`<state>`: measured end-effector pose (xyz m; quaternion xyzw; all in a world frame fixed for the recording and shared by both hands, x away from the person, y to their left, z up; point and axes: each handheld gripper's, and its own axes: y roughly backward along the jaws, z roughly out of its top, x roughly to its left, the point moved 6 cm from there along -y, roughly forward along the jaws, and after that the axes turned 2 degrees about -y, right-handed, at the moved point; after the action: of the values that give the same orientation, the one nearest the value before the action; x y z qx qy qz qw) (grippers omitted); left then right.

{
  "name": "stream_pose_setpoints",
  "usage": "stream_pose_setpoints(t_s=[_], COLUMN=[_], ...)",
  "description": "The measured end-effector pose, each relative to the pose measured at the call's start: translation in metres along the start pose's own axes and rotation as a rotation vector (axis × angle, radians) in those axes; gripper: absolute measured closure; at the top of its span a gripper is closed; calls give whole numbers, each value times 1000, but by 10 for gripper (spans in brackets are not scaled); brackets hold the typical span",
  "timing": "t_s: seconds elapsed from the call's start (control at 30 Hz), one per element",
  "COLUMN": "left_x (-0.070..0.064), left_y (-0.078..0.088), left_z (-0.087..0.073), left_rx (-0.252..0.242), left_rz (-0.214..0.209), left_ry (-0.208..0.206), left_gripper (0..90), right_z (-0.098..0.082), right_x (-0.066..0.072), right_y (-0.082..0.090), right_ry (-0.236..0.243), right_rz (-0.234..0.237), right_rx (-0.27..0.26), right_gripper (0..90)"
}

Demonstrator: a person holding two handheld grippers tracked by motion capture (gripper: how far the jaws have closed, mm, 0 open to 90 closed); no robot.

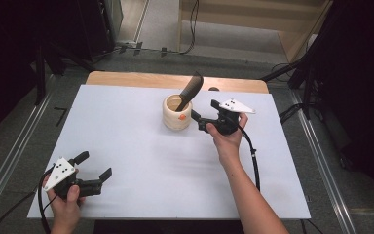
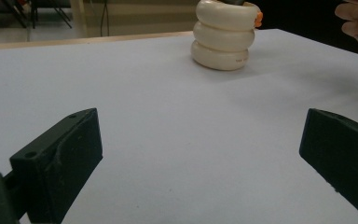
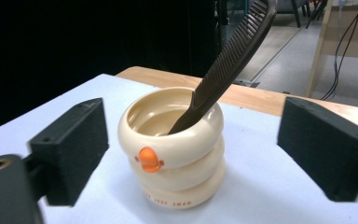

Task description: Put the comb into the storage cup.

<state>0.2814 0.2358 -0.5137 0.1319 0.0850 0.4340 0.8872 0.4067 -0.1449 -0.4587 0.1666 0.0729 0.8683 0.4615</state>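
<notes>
The cup (image 3: 172, 149) is cream, built of 3 stacked rings, with an orange knob (image 3: 149, 159) on its top ring and faint brownish lettering near the base. The comb (image 3: 228, 60) standing in it is dark brown to black. The surface (image 1: 141, 161) is plain white, with a light wood edge (image 1: 126, 78) at the far side. Both grippers, left (image 1: 97, 165) and right (image 1: 203, 111), are black, each topped by a grey plate with black dots.
</notes>
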Motion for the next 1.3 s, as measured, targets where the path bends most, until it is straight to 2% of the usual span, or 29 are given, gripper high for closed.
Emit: stream_pose_setpoints(t_s=[0.17,0.27,0.77,1.03,1.3], left_x=[0,-1,-1,-2,-2], left_y=[0,0,-1,-1,-1], left_z=[0,0,0,0,0], left_rx=[1,1,1,3,4], left_rz=[-1,2,2,5,3], left_ry=[-3,-2,-7,-12,-16], left_gripper=[0,0,0,0,0], right_z=[-2,-5,-19,-27,-36], right_x=[5,7,13,9,2], right_y=[12,18,47,60,74], right_ry=[3,22,54,85,93], right_rz=[31,32,44,37,26], right_rx=[-8,-8,1,-2,-3], right_gripper=[0,0,0,0,0])
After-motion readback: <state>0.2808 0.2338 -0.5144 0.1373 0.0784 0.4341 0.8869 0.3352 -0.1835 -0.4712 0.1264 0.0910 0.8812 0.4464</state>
